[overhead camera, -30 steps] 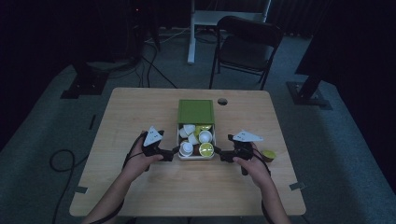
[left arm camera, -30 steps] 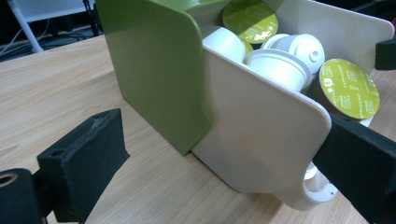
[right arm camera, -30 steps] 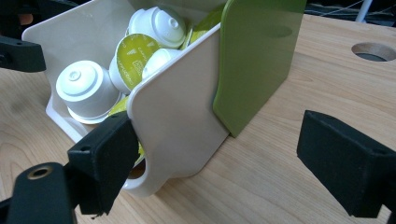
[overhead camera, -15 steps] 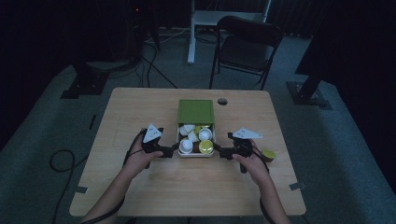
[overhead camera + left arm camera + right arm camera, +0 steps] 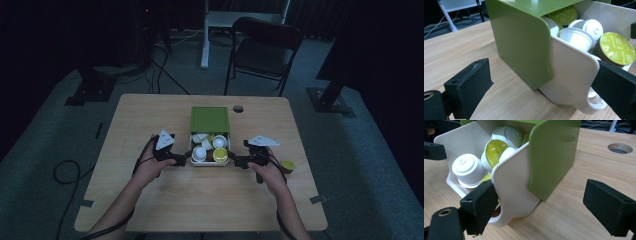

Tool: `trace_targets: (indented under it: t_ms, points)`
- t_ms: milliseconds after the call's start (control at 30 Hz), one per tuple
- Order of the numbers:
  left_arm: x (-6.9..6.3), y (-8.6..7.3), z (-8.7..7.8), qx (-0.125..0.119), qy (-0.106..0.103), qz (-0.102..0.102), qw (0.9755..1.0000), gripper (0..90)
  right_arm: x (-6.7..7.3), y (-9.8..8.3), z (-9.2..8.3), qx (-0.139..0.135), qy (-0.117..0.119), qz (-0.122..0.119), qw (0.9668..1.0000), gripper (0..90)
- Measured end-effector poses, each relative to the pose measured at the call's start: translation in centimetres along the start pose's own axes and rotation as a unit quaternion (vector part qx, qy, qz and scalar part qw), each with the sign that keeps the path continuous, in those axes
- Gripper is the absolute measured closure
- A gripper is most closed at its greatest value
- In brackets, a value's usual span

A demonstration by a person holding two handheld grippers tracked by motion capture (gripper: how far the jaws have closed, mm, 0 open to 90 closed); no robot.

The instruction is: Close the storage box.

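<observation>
Drawer [image 5: 209, 161] of capsules [image 5: 220, 154], white, half out of its green box [image 5: 209, 119] at mid-table. I have the left gripper [image 5: 186, 159] and right gripper [image 5: 233, 162] wide open, empty, one jaw of each against the drawer's front corners.

Two bare forearms enter from the bottom edge of the high view, with no sleeves visible. Each hand grips a small black handheld tool. The left tongs [image 5: 186, 158] carry a pale grey three-cornered plate on top, and a thin black cable loops away behind the hand. The right tongs [image 5: 234, 162] carry a matching grey plate and a similar dark cable. In the gripper views, each tool ends in two chunky, matte black rectangular jaws with squared corners, and a round screw hole sits in each near-side base.
</observation>
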State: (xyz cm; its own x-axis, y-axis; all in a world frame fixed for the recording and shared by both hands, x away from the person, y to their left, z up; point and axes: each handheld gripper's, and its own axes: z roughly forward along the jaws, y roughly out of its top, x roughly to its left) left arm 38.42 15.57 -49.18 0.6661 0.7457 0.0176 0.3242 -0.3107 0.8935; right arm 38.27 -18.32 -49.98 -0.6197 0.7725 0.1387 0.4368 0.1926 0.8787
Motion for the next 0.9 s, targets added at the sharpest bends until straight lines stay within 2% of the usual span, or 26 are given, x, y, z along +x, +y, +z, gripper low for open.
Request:
trace_targets:
  t_ms: [467, 900]
  points:
    - [0.7, 0.2, 0.6, -0.003, 0.008, -0.012, 0.9999, 4.0, -0.3, 0.6, 0.8, 0.000, -0.015, 0.004, 0.9999, 12.5]
    - [1.0, 0.6, 1.1, 0.000, 0.014, -0.009, 0.9999, 4.0, -0.5, 0.8, 1.6, 0.004, -0.027, 0.011, 0.9996, 12.6]
